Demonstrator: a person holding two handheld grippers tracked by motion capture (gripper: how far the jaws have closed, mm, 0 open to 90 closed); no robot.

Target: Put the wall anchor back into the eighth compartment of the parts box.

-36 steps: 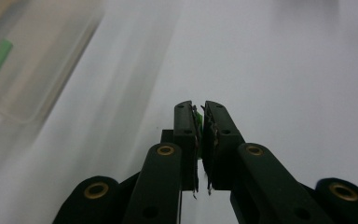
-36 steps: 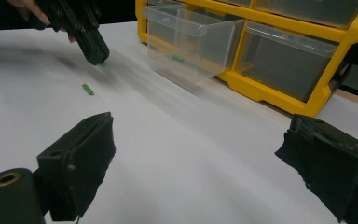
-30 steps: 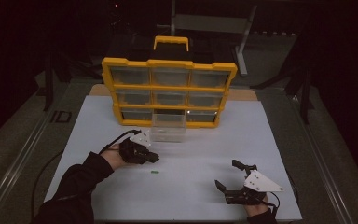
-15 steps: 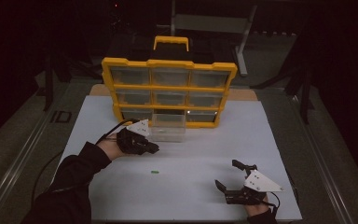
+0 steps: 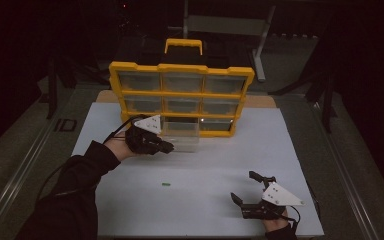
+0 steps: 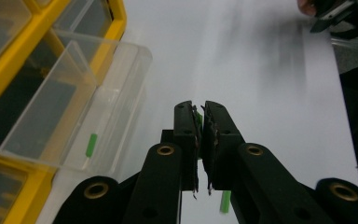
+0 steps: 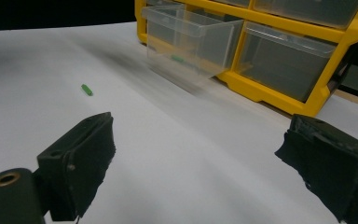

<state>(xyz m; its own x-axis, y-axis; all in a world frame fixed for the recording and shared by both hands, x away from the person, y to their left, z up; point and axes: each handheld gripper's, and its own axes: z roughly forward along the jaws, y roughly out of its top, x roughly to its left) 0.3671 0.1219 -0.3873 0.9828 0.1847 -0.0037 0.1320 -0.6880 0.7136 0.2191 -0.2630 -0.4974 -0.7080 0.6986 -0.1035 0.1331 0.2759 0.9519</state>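
Note:
My left gripper (image 5: pixel 168 148) hovers by the front of a clear drawer (image 5: pixel 181 136) pulled out of the yellow organizer (image 5: pixel 182 95). In the left gripper view its jaws (image 6: pixel 199 112) are shut on a small green piece (image 6: pixel 197 118). Another green piece (image 6: pixel 91 144) lies inside the drawer (image 6: pixel 74 107), also visible in the right gripper view (image 7: pixel 177 59). A third green piece (image 5: pixel 166 184) lies loose on the white mat (image 7: pixel 87 89). My right gripper (image 5: pixel 244 186) rests near the front right, open (image 7: pixel 196 149) with nothing between its jaws.
The organizer holds several closed clear drawers and has a yellow carry handle (image 5: pixel 183 46) on top. The white mat (image 5: pixel 220 160) covers the table. Dark metal frame legs (image 5: pixel 260 55) stand behind the organizer.
My left gripper has moved away from the loose green piece, up and forward to the open drawer, staying shut. The right gripper has stayed put.

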